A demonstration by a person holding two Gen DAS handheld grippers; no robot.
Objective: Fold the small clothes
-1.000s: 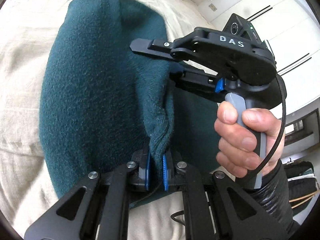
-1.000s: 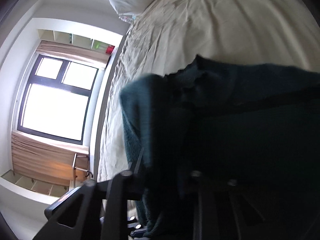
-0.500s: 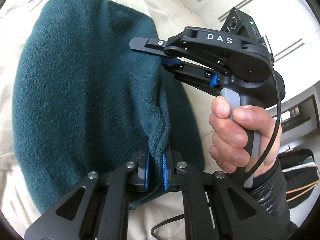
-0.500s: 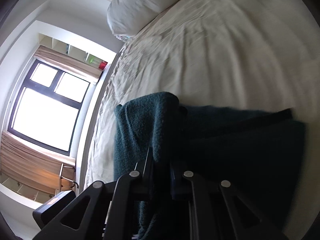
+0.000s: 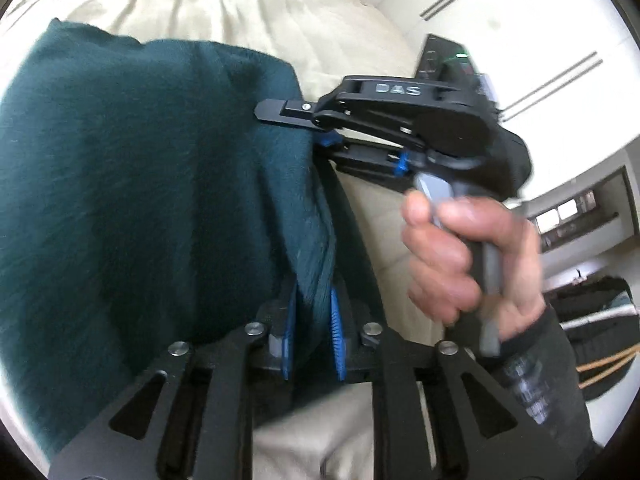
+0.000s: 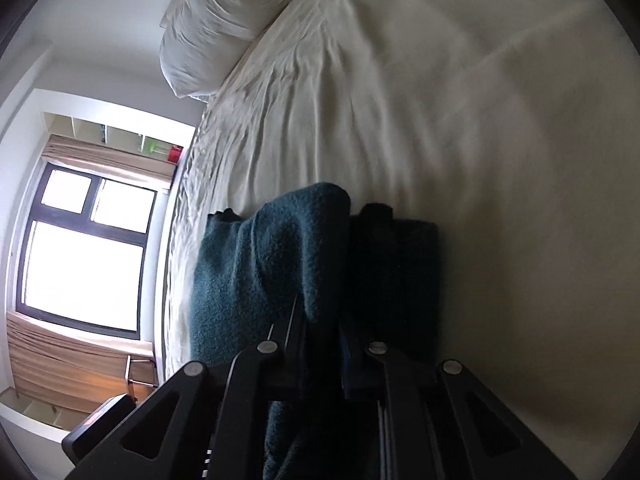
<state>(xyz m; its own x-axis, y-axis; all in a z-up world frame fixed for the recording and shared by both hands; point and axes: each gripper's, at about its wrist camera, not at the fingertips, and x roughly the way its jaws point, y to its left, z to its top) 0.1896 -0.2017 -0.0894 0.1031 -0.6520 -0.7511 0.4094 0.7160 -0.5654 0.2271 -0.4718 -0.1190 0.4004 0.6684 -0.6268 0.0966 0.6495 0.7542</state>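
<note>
Teal garment (image 5: 140, 200) lies over cream bedsheet (image 6: 440, 100) beside window (image 6: 84, 260).

Place: home bedroom | Bed (image 6: 400, 80): cream sheet, wrinkled | Pillow (image 6: 216, 28): white, at the bed's far corner | Window (image 6: 84, 256): dark frame, tan curtains | Wall shelves (image 6: 108, 132): open cubbies above window | Wardrobe doors (image 5: 520, 32): white, beyond the bed's far edge

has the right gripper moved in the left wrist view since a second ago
Yes. The right gripper has slid right, off the middle of the teal garment to its right edge, and still pinches that edge.
</note>
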